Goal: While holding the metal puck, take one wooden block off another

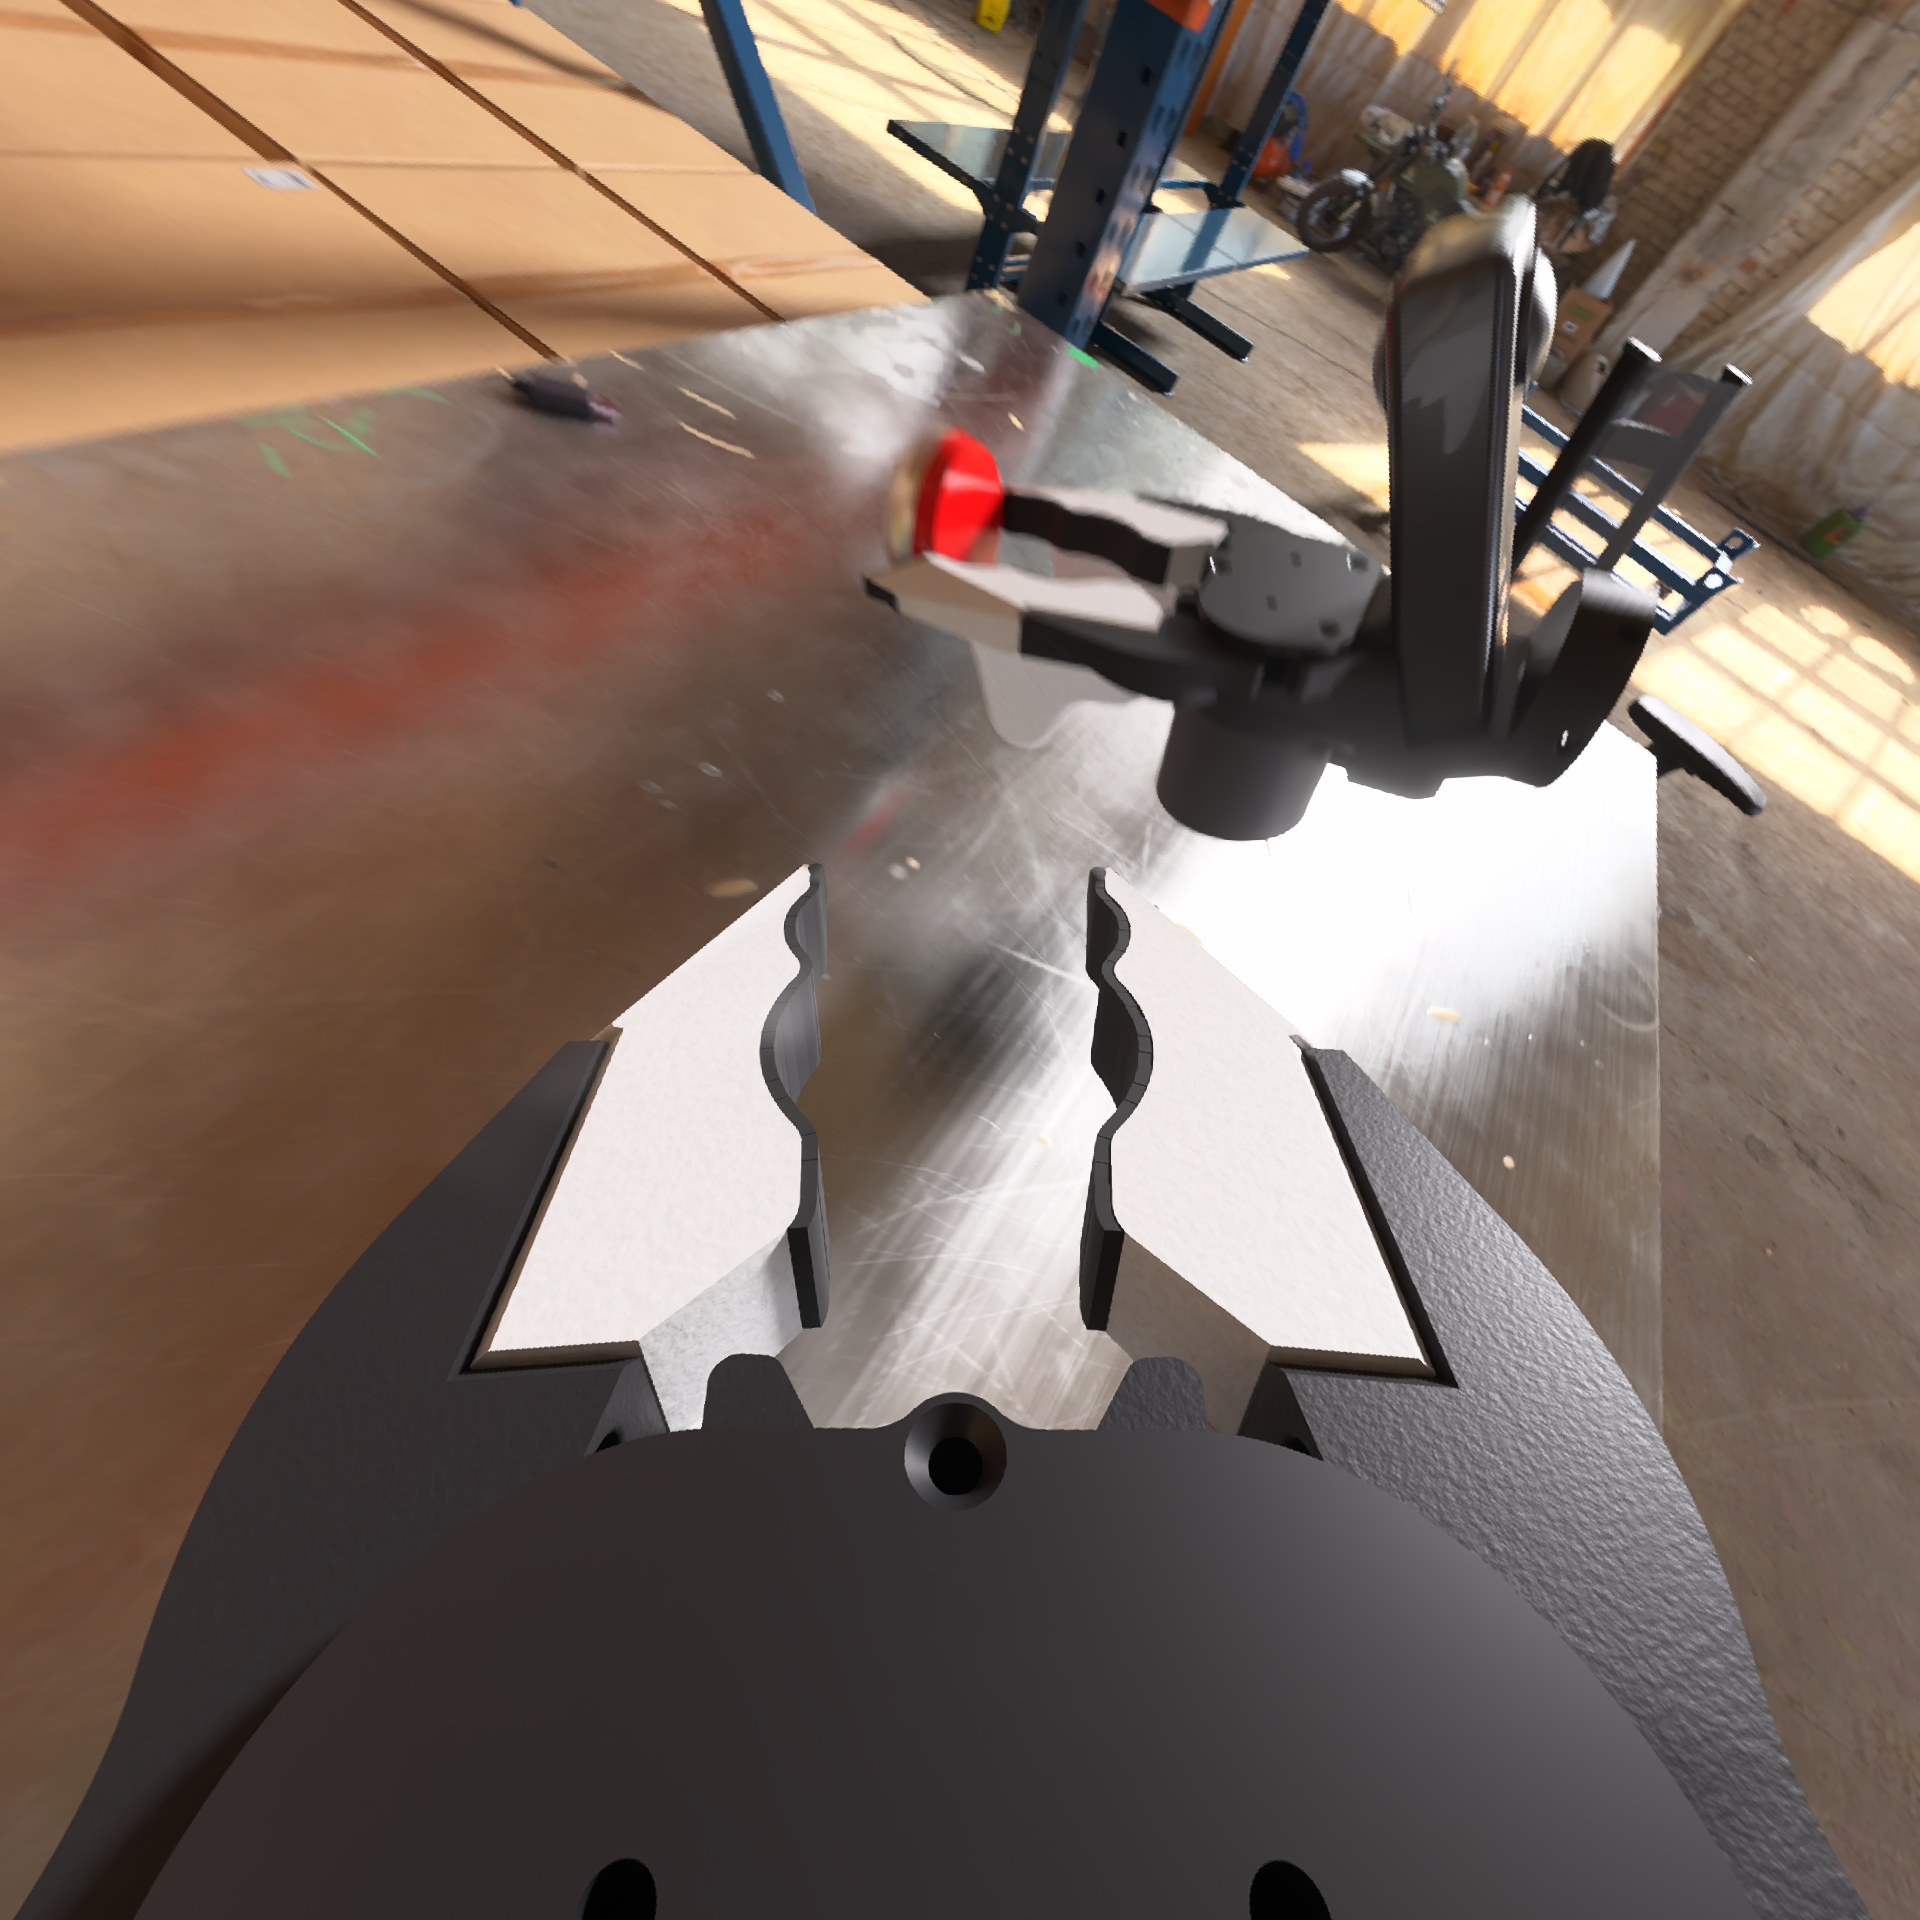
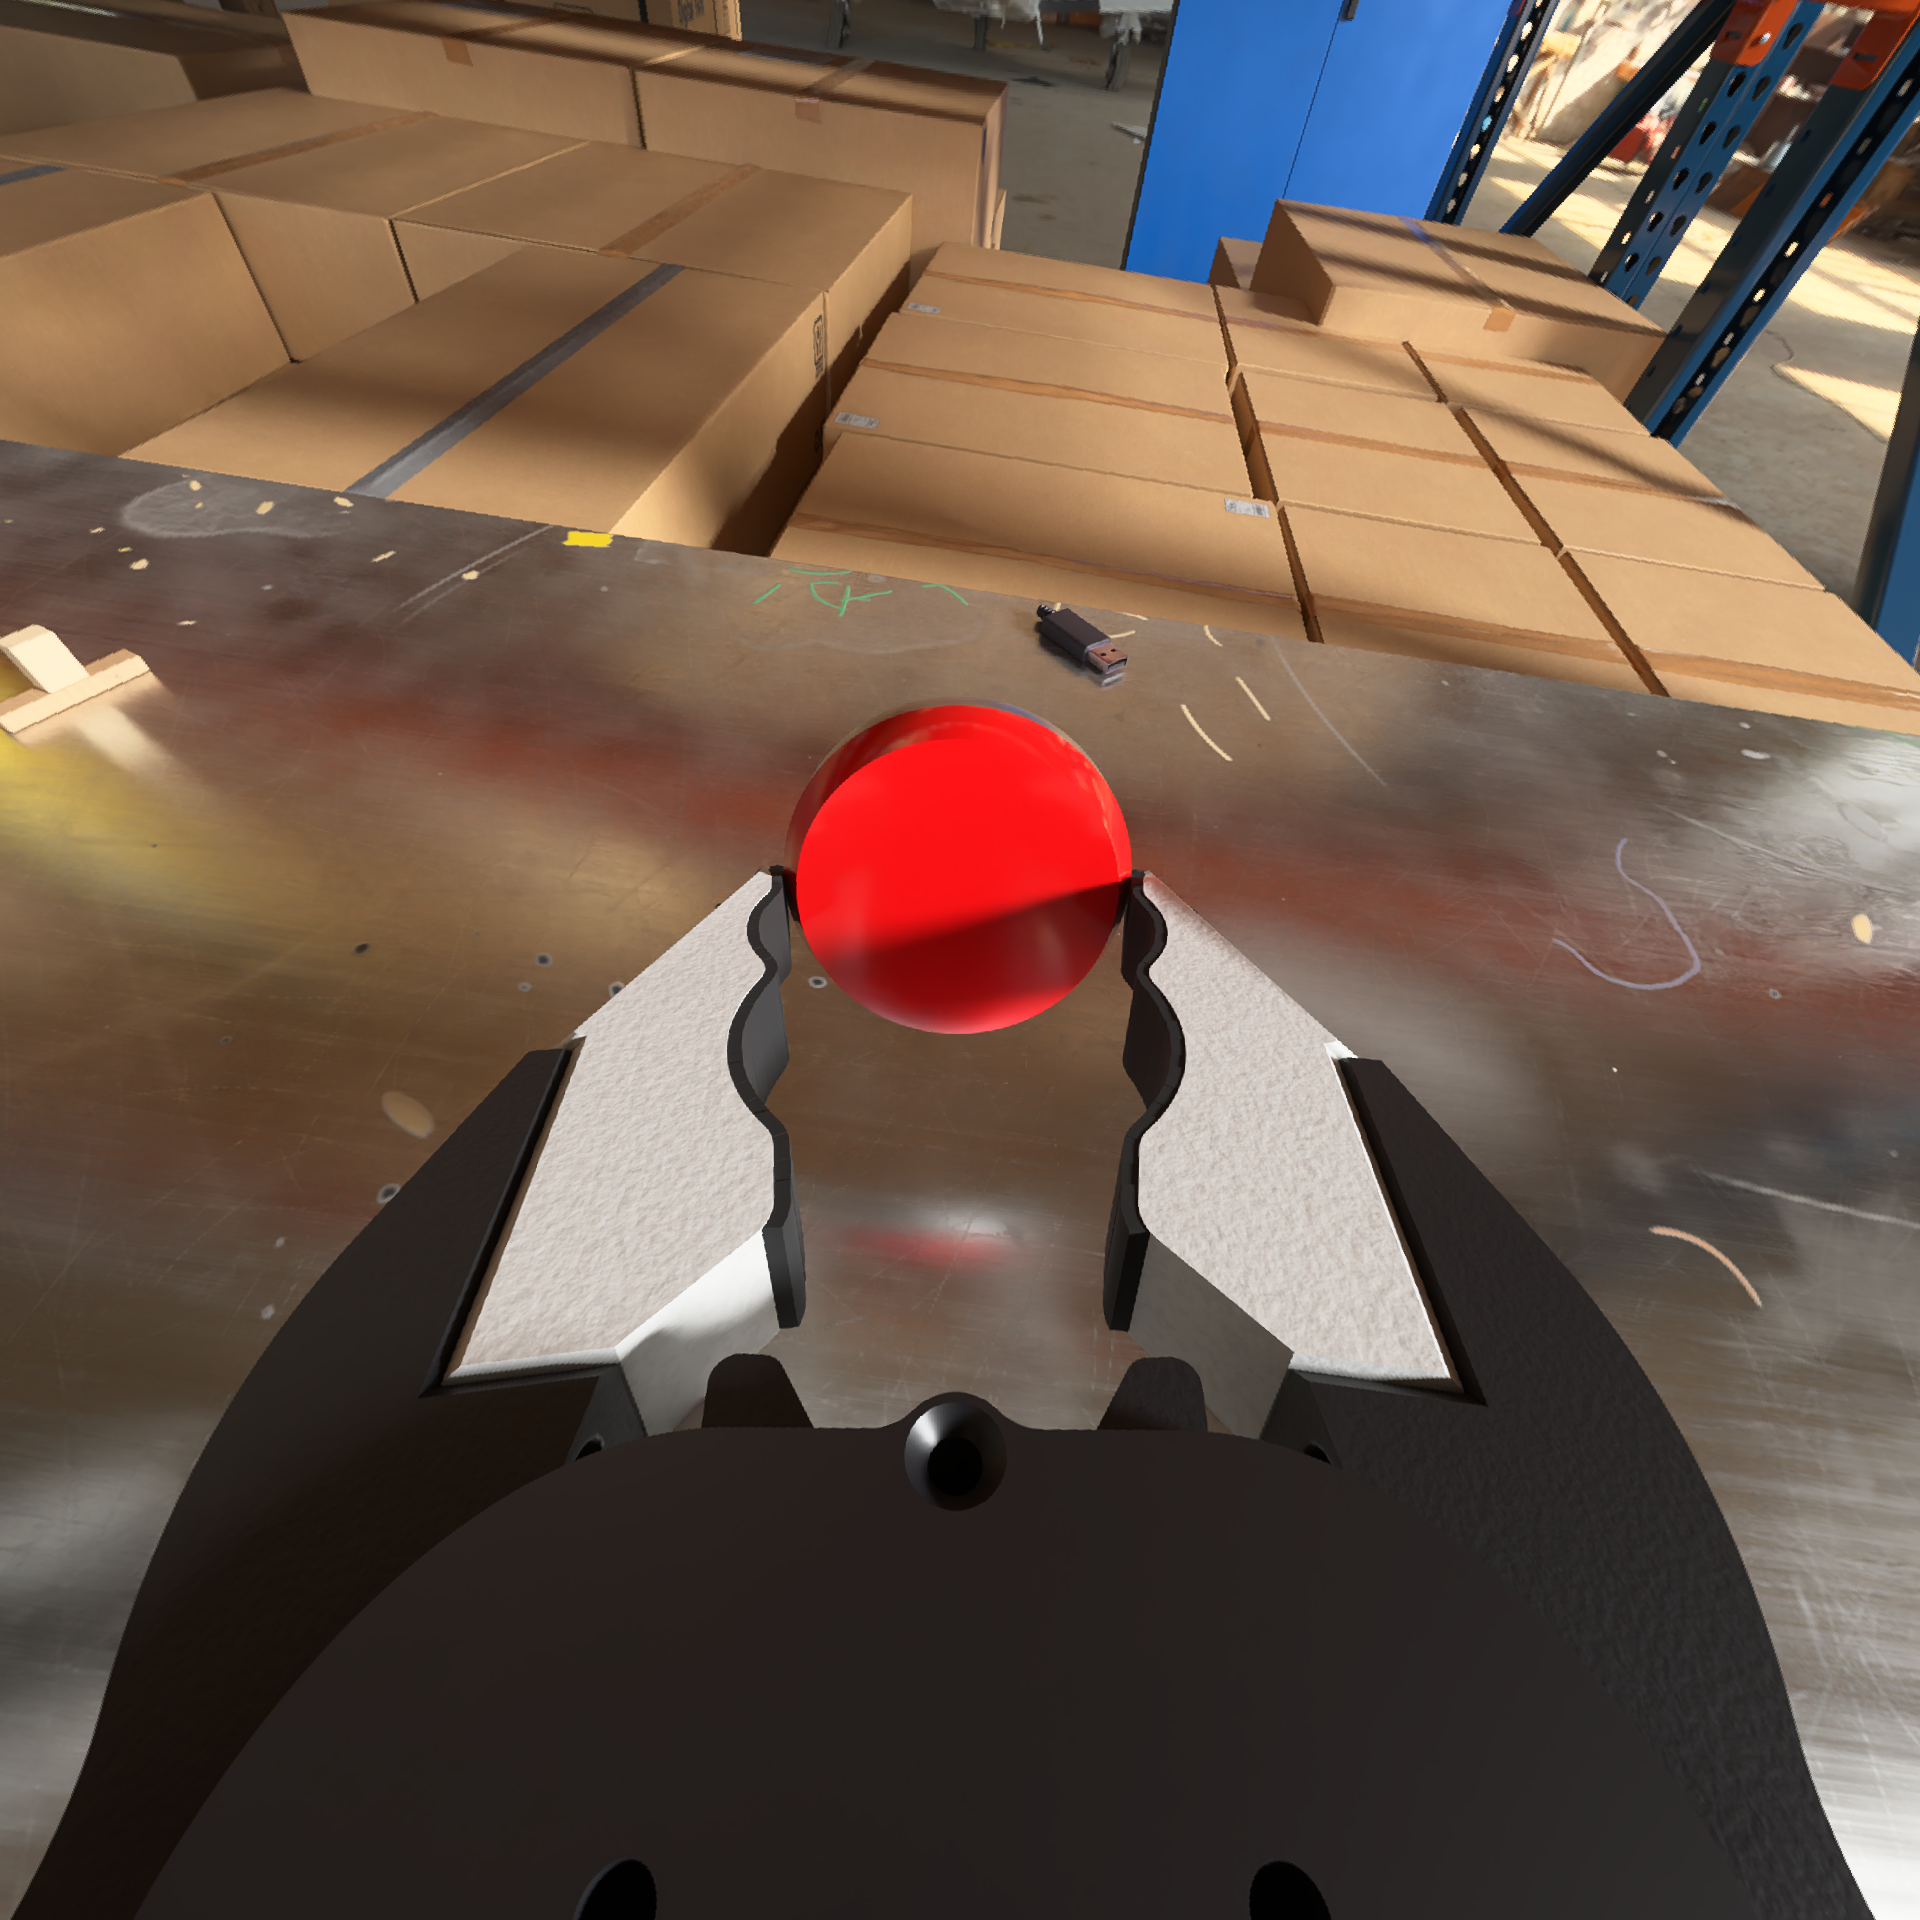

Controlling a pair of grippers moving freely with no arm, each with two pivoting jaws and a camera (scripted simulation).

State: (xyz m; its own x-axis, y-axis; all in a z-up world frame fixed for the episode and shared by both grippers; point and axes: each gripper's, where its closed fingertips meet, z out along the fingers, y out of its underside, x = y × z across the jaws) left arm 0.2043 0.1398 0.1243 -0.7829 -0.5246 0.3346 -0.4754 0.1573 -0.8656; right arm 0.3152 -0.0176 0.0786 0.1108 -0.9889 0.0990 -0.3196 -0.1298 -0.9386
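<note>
We found the right gripper (image 2: 956,883) clamped on the metal puck (image 2: 961,868), its jaws closed against the rim at the very tips, so the red glossy disc stood proud of them above the bench (image 2: 1455,1143). In our judgement that tip grip left the puck's face clear but gave little margin against slipping.

The left gripper (image 1: 956,883) hung empty over the bench, jaws set at a moderate gap with only scratched metal between them; we judged it was kept free for the blocks.

The wooden blocks (image 2: 62,675) lay at the far left of the right wrist view, a pale piece tilted across a flat one, touching it. The left wrist view did not show them.

The bench was brushed, reflective sheet, scored and paint-flecked. A small dark USB stick (image 2: 1086,644) lay near its far edge. Cardboard boxes (image 2: 1039,416) stood beyond.
</note>
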